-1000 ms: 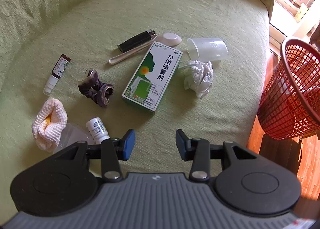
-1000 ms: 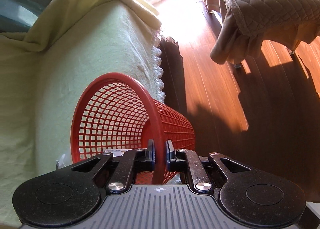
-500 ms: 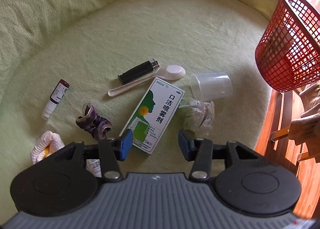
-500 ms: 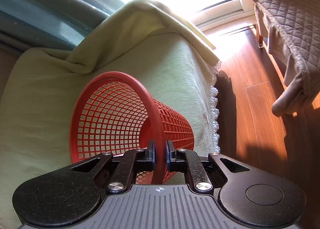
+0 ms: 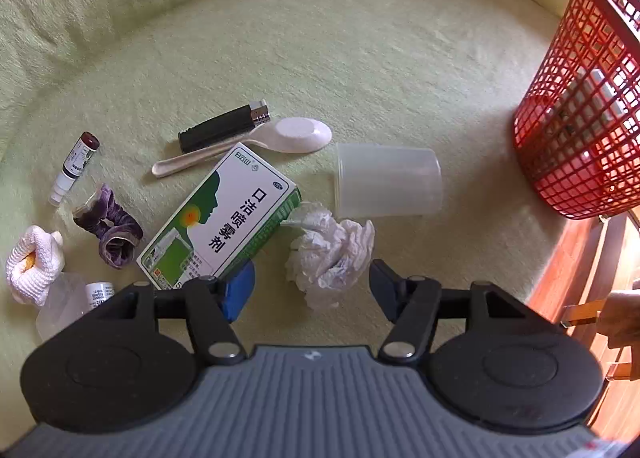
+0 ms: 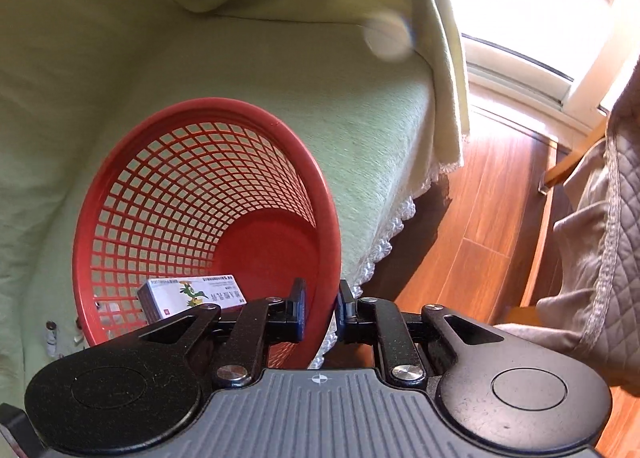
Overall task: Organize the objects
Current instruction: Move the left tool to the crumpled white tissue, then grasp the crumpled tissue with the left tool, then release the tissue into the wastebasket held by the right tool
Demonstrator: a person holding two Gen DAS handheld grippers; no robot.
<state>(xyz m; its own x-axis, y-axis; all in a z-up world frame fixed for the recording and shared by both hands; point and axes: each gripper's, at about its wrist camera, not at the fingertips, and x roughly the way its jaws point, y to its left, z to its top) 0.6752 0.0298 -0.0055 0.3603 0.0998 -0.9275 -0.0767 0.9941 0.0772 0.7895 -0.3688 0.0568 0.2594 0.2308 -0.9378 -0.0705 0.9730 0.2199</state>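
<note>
Red plastic makes up the basket (image 6: 208, 194), and the right gripper (image 6: 320, 310) pinches its rim tight between both fingers, one inside and one outside. Holding the rim this way likely lets the person carry the basket and tip its mouth toward the things to be tidied. One small box (image 6: 192, 296) already lies inside it, low against the mesh wall. In the left view the basket (image 5: 580, 106) hangs at the edge of the green blanket (image 5: 320, 38), near the mess, probably so things can be dropped in with a short reach. The left gripper (image 5: 312, 286) is spread wide and holds nothing. It hovers just above one crumpled tissue (image 5: 332, 254), which sits between its fingers, so the tissue looks like the next thing to grab. Its left finger is right beside one green and white medicine box (image 5: 224, 218). Counting the rest on the blanket: one clear cup (image 5: 388, 180) lying on its side, one white spoon (image 5: 248, 146), one black lighter (image 5: 224, 125), one purple hair tie (image 5: 112, 230), one thin tube (image 5: 74, 166), one knitted white bundle (image 5: 34, 262), and one small bottle (image 5: 98, 292) half hidden by the gripper. The tissue is soft, so it should squash easily when pinched.
</note>
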